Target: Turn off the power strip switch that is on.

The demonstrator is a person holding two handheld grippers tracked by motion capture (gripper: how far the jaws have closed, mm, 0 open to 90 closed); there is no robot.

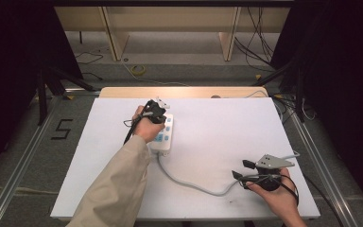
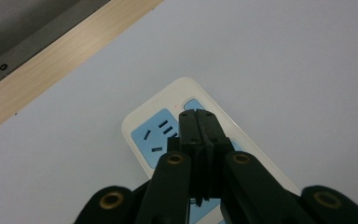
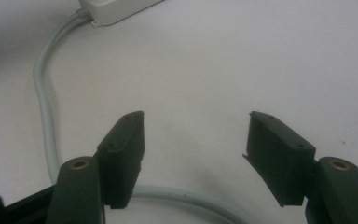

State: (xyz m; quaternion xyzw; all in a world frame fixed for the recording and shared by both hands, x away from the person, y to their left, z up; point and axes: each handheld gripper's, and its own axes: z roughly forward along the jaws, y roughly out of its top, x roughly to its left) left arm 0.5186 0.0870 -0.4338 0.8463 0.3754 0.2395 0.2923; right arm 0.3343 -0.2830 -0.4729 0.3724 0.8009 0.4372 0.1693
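A white power strip (image 1: 163,133) with blue socket faces is seen lying on the white tabletop (image 1: 217,127), toward its left-centre in the high view. The left hand-held gripper (image 1: 157,112) is held over the far end of the strip by a hand in a beige sleeve (image 1: 116,184). In the left gripper view its jaws are pressed together with nothing between them, and their tips are placed just above the strip's (image 2: 168,116) blue sockets; whether they touch it cannot be told.

A grey cable (image 1: 189,183) is run from the near end of the strip, curving across the tabletop toward the right hand-held gripper (image 1: 240,169) near the front right corner. That gripper's jaws are spread wide and nothing is held. In the right gripper view the cable (image 3: 46,121) is seen passing beside the left jaw and beneath the gap between the jaws, and the near end of the strip (image 3: 116,9) is seen at the top edge.
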